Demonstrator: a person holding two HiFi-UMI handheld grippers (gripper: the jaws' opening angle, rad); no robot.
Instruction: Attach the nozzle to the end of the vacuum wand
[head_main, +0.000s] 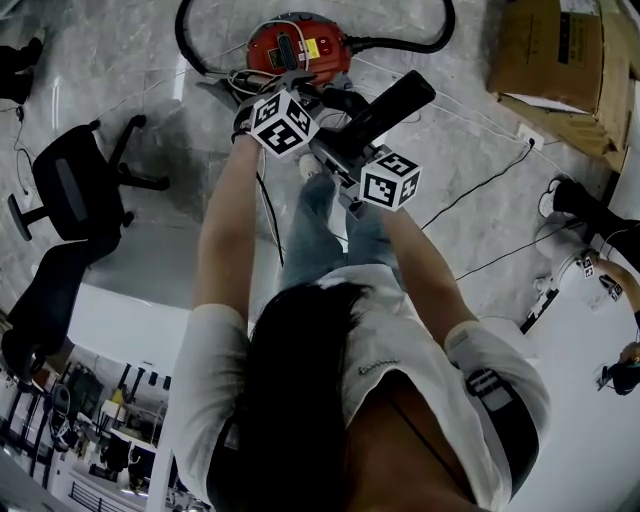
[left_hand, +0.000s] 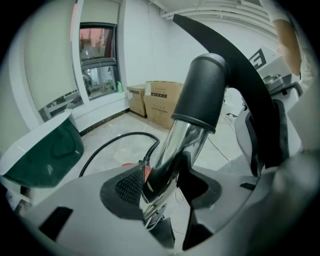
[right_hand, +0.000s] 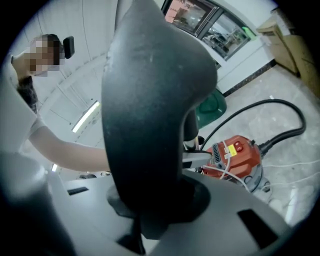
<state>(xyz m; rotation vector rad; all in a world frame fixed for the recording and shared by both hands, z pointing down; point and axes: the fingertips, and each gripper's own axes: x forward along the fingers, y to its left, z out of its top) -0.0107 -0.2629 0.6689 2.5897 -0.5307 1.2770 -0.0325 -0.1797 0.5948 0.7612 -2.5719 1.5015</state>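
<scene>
Clamping the shiny chrome vacuum wand (left_hand: 182, 140) between textured black pads (left_hand: 129, 184), the left gripper (left_hand: 165, 186) holds it below its matte black cylindrical cuff (left_hand: 202, 90). The right gripper (right_hand: 155, 200) pinches the smooth, curved black plastic nozzle (right_hand: 150, 100), held beside the wand's end over the red canister (right_hand: 235, 155).

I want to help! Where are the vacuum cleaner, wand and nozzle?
vacuum cleaner (head_main: 297, 45), head view, red body.
wand (left_hand: 176, 145), left gripper view, shiny tube.
nozzle (right_hand: 150, 115), right gripper view, black shell.

Fingers (left_hand: 129, 186) gripping chrome wand (left_hand: 175, 145), cardboard boxes (left_hand: 162, 100)
</scene>
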